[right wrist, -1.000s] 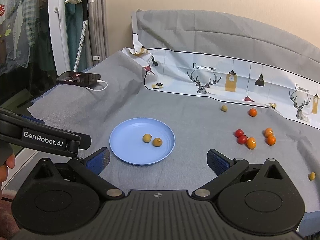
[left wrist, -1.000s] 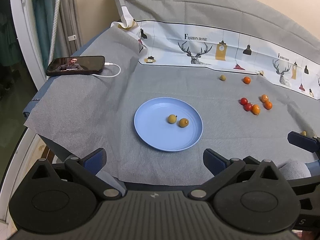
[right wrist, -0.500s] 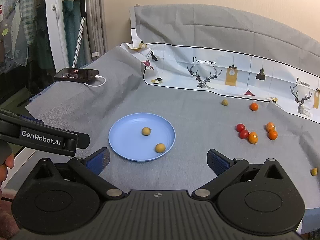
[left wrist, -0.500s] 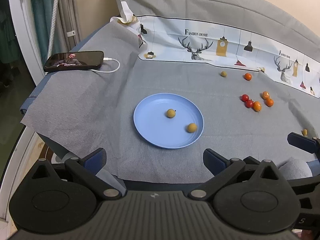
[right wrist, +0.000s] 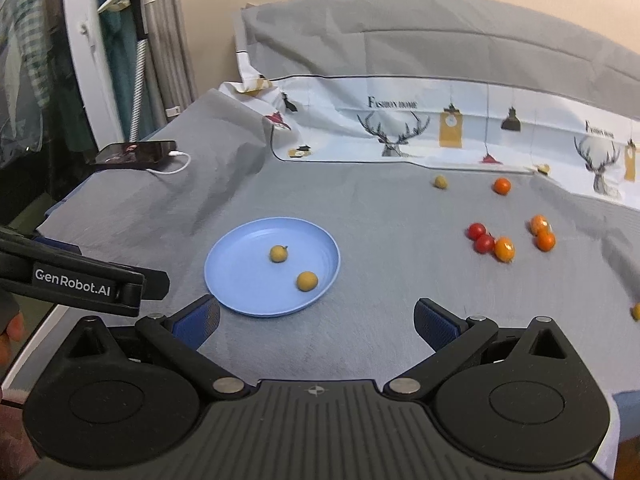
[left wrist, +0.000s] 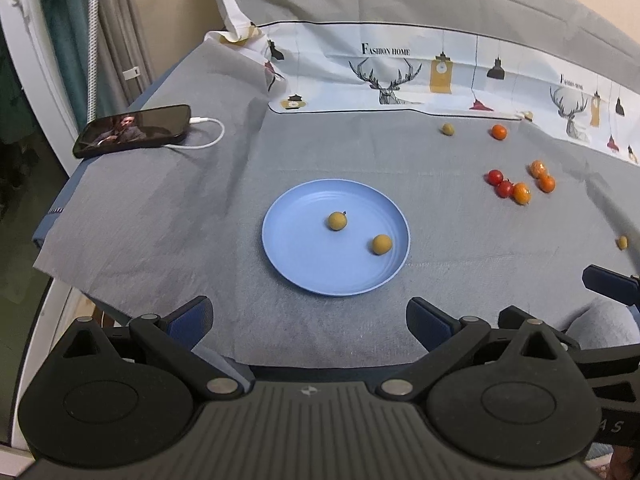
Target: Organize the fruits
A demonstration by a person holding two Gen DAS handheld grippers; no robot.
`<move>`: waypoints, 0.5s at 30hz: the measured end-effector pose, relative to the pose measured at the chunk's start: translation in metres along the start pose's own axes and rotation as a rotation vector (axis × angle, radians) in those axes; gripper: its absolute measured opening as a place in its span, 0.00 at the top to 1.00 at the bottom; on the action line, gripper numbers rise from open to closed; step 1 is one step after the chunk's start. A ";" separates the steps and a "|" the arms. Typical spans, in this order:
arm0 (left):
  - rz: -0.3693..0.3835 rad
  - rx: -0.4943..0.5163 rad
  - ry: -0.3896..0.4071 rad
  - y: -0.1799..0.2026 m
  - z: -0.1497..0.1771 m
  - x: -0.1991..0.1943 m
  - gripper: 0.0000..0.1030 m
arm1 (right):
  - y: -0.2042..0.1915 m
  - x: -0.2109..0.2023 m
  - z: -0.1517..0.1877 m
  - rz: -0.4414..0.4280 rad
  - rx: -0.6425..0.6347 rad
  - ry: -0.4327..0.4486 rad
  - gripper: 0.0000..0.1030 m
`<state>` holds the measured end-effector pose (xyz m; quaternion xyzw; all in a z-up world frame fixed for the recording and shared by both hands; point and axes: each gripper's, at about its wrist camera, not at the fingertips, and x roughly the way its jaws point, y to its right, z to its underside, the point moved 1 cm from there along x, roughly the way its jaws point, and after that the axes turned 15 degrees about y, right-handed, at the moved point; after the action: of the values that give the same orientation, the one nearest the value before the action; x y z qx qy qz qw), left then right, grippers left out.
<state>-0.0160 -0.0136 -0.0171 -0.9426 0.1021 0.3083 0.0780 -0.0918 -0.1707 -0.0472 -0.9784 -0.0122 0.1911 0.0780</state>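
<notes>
On the blue plate [left wrist: 296, 268], near the middle of the grey cloth [left wrist: 168, 216], two yellow-brown fruits sit apart: one [left wrist: 338, 221] close to the centre, the other [left wrist: 381, 244] down by the near-right rim. That looks like the sorting under way, with two home and plenty left out.

Off to the right we've got a huddle: two red fruits [left wrist: 500, 183] touching each other, an orange one [left wrist: 521, 193] just beside them, and two more orange fruits [left wrist: 542, 176] touching a little further right. Far side, a lone yellow-brown fruit [left wrist: 447, 129] and a lone orange fruit [left wrist: 499, 132] lie near the printed deer sheet [left wrist: 400, 76]. One more yellowish fruit [left wrist: 621, 242] waits at the right edge, blurred.

Both tools hang back at the near edge. The left gripper [left wrist: 308, 320] has its jaws spread wide, nothing between them; the right gripper [right wrist: 316, 322] is likewise released and empty.

Room to move? Generous. Bare cloth runs from plate to the right-hand cluster, nothing in the lane. A phone [left wrist: 134, 131] on its white cable [left wrist: 202, 136] sits far left near the cloth's edge, well clear. My read: the right-edge fruit is the awkward one, close to the drop.
</notes>
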 end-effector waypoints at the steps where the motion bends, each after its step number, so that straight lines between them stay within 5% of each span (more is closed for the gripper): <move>1: -0.001 0.006 -0.002 0.002 -0.002 0.003 0.00 | 0.004 0.001 0.001 0.006 0.013 -0.002 0.01; 8: 0.007 0.040 -0.027 0.031 -0.023 0.036 0.00 | 0.060 0.008 0.004 0.145 0.148 0.010 0.01; 15: 0.031 0.102 -0.019 0.075 -0.061 0.083 0.00 | 0.160 0.015 0.015 0.415 0.334 0.028 0.01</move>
<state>0.0664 -0.1111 -0.0241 -0.9328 0.1313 0.3128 0.1220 -0.0841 -0.3257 -0.0917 -0.9361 0.2213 0.1889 0.1978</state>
